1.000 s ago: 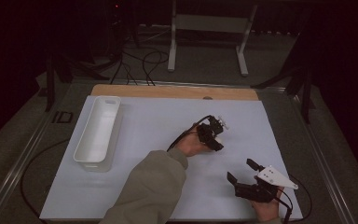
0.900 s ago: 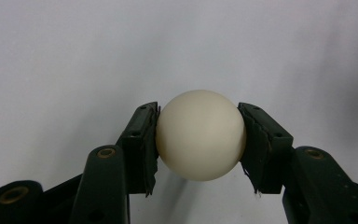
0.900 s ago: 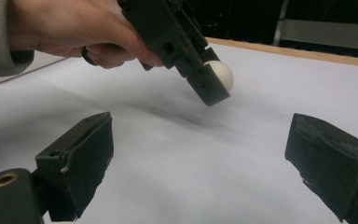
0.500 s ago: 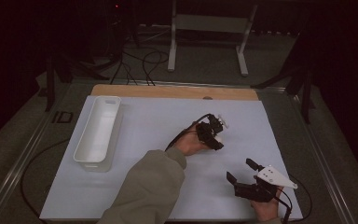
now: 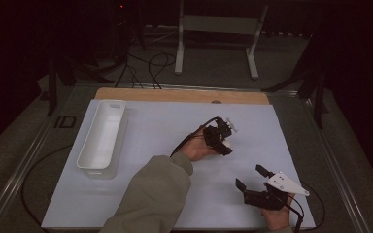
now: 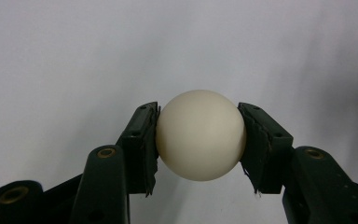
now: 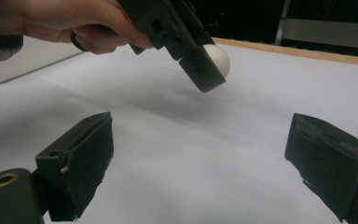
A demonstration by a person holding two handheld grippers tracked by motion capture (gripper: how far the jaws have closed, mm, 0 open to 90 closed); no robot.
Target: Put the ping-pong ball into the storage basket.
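A cream-white ball (image 6: 200,135) is clamped between the two black jaws of my left gripper (image 6: 199,123), held a little above the white table sheet (image 5: 165,126). From above, the left gripper (image 5: 223,141) is near the middle of the sheet, right of centre, with a hand and an olive sleeve behind it. The right gripper view catches that same ball (image 7: 217,59) at the tip of the left gripper (image 7: 200,70). My right gripper (image 5: 251,177) rests near the front right corner, and its jaws (image 7: 200,154) stand wide apart with nothing between them.
A long white bin (image 5: 97,170) lies on the left side of the sheet, running front to back. A wooden strip (image 5: 175,94) borders the far edge. Cables and a white metal stand (image 5: 213,24) are on the dark floor beyond.
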